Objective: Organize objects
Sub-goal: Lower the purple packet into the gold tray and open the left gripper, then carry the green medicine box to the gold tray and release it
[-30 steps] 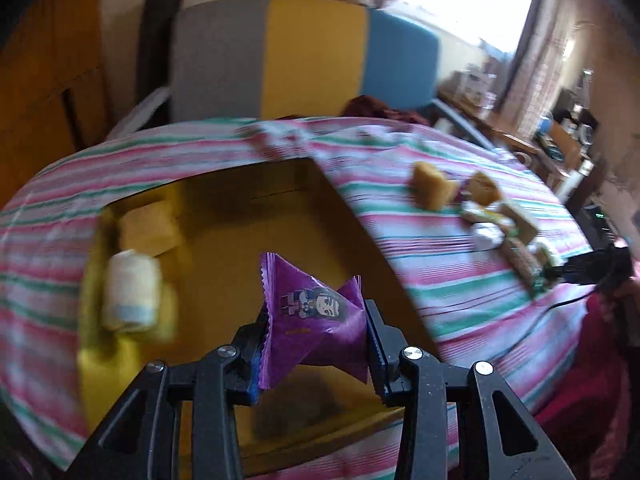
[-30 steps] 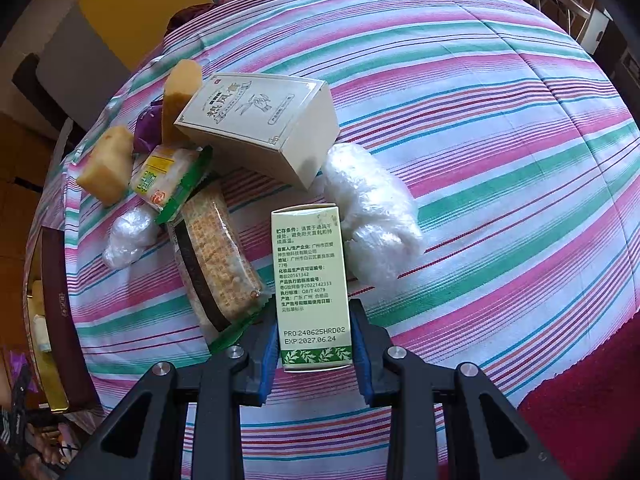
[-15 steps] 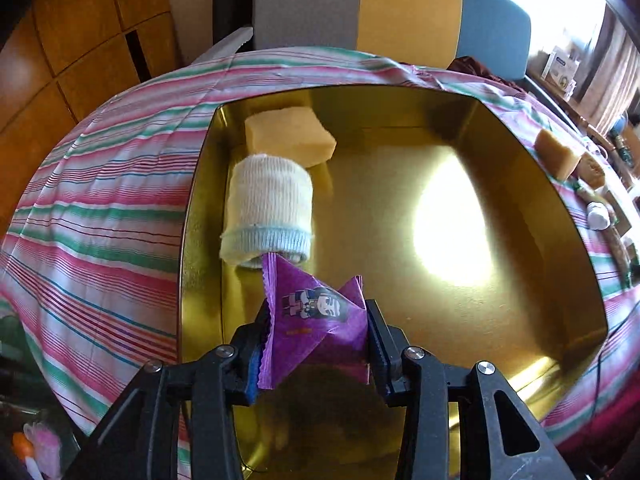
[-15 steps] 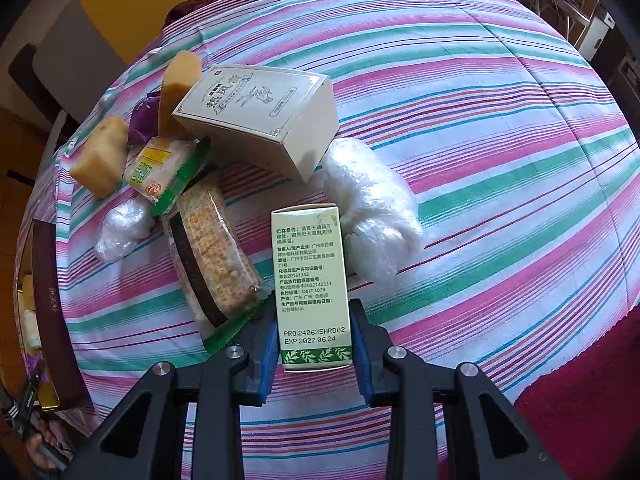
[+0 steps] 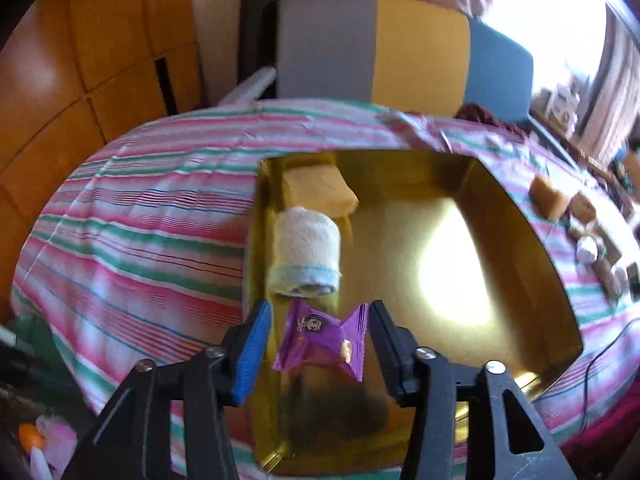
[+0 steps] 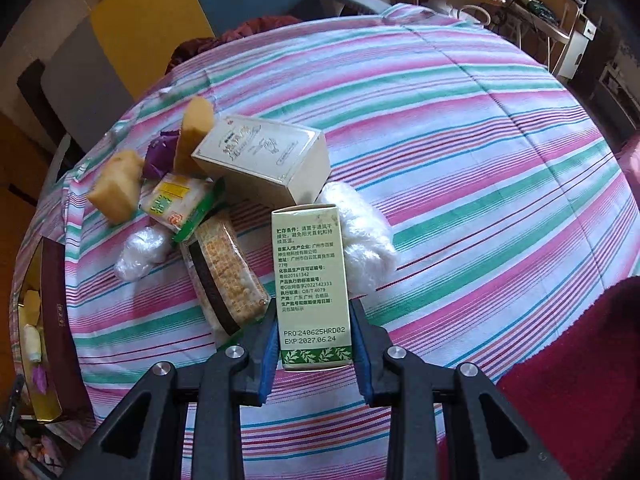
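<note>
The left gripper [image 5: 320,340] angles steeply down over the near left corner of a gold tray [image 5: 560,280]. Its jaws have just been opening and stand apart, a gap on each side of the purple packet [image 5: 320,338] between them; whether the packet already rests on the tray floor is hard to tell. Just beyond it lies a rolled towel [image 5: 306,256], fuzzy white with a pale blue edge, and past that a yellow sponge [image 5: 316,192] in the far left corner. The tray's glossy metal floor throws a bright glare.

The right gripper [image 6: 314,344] points down over the striped cloth [image 6: 480,160], clamped on an upright green-and-cream carton [image 6: 310,280] with printed text. Behind the carton, partly hidden, sit a crinkly white bag [image 6: 368,248] and a cracker pack [image 6: 224,276]. Farther off lie a cream box [image 6: 264,160], a green-yellow packet [image 6: 180,204], and two sponge blocks [image 6: 118,188]. The tray is cut off at the left edge of this view.
</note>
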Available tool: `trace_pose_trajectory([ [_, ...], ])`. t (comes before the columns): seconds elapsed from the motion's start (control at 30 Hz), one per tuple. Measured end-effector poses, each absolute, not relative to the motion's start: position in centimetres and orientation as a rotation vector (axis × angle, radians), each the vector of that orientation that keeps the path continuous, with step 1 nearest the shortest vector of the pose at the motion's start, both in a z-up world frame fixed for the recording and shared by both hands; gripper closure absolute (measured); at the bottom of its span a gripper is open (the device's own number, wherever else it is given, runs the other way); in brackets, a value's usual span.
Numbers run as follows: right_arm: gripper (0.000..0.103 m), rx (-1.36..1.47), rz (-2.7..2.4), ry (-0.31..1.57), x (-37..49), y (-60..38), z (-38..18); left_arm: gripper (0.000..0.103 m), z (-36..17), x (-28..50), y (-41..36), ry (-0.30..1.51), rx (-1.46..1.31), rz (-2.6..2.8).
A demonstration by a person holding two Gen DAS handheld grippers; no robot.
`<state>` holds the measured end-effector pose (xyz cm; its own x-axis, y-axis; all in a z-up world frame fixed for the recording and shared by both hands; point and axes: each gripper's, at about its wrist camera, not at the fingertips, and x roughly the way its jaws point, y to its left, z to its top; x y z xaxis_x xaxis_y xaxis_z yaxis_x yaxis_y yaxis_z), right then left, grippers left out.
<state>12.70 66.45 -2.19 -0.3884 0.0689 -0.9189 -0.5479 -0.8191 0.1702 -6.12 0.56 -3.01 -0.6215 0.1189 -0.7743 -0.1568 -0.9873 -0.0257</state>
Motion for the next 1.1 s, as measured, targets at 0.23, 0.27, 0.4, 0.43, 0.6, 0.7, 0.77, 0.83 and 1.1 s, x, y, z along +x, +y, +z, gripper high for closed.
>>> trace_pose_trajectory([
  [0.23, 0.072, -1.421, 2.533, 0.52, 6.7, 51.3, 3.0, 0.033, -1.4, -4.3, -1.1, 0.004, -1.247, 2.818],
  [0.27, 0.072, -1.432, 2.586, 0.493, 5.0, 48.7, 3.6, 0.031, -1.5, -4.2, -1.3, -0.004, -1.249, 2.82],
  [0.4, 0.072, -1.532, 2.793, 0.363, 1.2, 38.5, 5.2, 0.031, -1.8, -3.7, -1.6, -0.018, -1.259, 2.822],
  [0.43, 0.072, -1.56, 2.825, 0.334, 0.1, 36.5, 5.3, 0.031, -1.9, -3.6, -1.6, -0.016, -1.262, 2.822],
  [0.6, 0.072, -1.748, 2.943, 0.19, -3.4, 26.4, 3.9, 0.026, -2.1, -3.0, -2.0, -0.023, -1.263, 2.831],
  [0.7, 0.072, -1.846, 2.941, 0.137, -4.9, 22.2, 2.0, 0.024, -2.2, -2.7, -2.4, -0.025, -1.262, 2.836],
  [0.77, 0.072, -1.906, 2.913, 0.127, -5.7, 20.2, 0.6, 0.024, -2.3, -2.7, -2.7, -0.04, -1.269, 2.833],
  [0.83, 0.072, -1.958, 2.884, 0.127, -6.4, 18.6, -1.1, 0.024, -2.4, -2.8, -3.0, -0.052, -1.276, 2.835],
  [1.1, 0.072, -2.069, 2.781, 0.116, -8.9, 14.7, -5.5, 0.024, -3.0, -2.9, -3.7, -0.074, -1.294, 2.843],
])
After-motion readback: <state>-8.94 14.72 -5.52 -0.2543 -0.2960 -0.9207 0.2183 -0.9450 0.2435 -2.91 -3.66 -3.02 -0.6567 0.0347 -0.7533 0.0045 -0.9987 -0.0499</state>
